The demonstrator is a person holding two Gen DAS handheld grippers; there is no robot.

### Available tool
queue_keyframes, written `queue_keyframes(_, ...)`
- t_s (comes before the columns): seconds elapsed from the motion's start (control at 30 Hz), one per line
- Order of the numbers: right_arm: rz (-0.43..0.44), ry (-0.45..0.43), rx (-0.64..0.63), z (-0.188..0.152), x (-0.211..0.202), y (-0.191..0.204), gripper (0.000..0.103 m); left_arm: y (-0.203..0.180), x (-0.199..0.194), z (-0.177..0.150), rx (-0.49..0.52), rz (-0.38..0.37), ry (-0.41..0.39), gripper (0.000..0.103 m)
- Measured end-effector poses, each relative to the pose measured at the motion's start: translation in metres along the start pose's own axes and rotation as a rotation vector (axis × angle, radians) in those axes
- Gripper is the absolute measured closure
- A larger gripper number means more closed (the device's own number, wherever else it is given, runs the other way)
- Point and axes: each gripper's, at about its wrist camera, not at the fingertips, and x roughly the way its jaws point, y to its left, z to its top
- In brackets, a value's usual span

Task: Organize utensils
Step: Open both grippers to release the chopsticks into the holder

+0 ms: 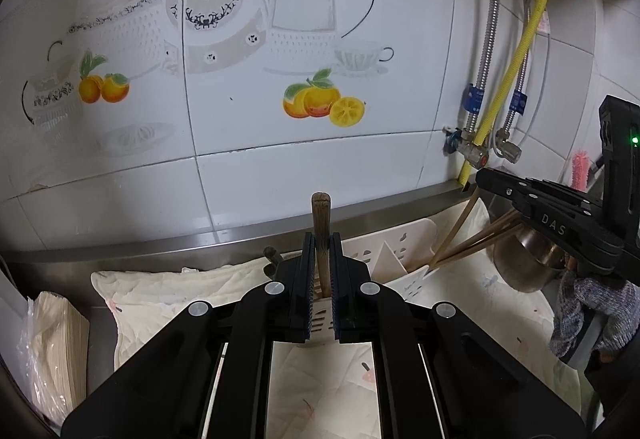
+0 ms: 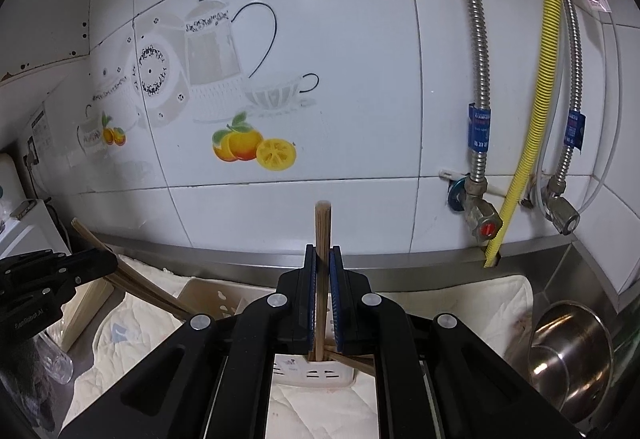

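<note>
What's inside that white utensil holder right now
Several chopsticks lean inside the white utensil holder. The stick in the right claw reaches into it too. The claws hide its bottom.

Both wrist views close, facing tiled wall [image 1: 320, 167].

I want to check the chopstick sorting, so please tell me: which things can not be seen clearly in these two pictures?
- Left wrist view: the lower end of the dark chopstick in the left gripper is hidden by the gripper's body.
- Right wrist view: the lower end of the light chopstick in the right gripper enters the white utensil holder; the fingers hide how deep it goes.
- Right wrist view: the steel pot is cut off by the lens edge.
</note>
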Motion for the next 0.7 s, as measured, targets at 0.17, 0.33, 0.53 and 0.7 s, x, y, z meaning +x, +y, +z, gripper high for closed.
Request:
queue_keyframes(0.17, -0.001, 0.0, 0.001, -0.001, -0.001, -0.001, 0.095, 0.0, 0.001, -0.001, -0.004, -0.004, 0.009, 0.097)
queue_keyframes(0.33, -0.009, -0.012, -0.003, 0.002, -0.006, -0.002, 0.095, -0.001, 0.0, -0.002, -0.003, -0.005, 0.009, 0.096)
queue_keyframes(0.53, -0.012, -0.032, -0.001, 0.004, -0.015, -0.003, 0.086, -0.001, -0.006, -0.003, -0.007, -0.005, 0.004, 0.093)
queue_keyframes(0.7, -0.015, -0.054, -0.013, 0.005, -0.029, 0.001, 0.075, -0.002, -0.016, -0.006, -0.009, -0.004, -0.011, 0.074)
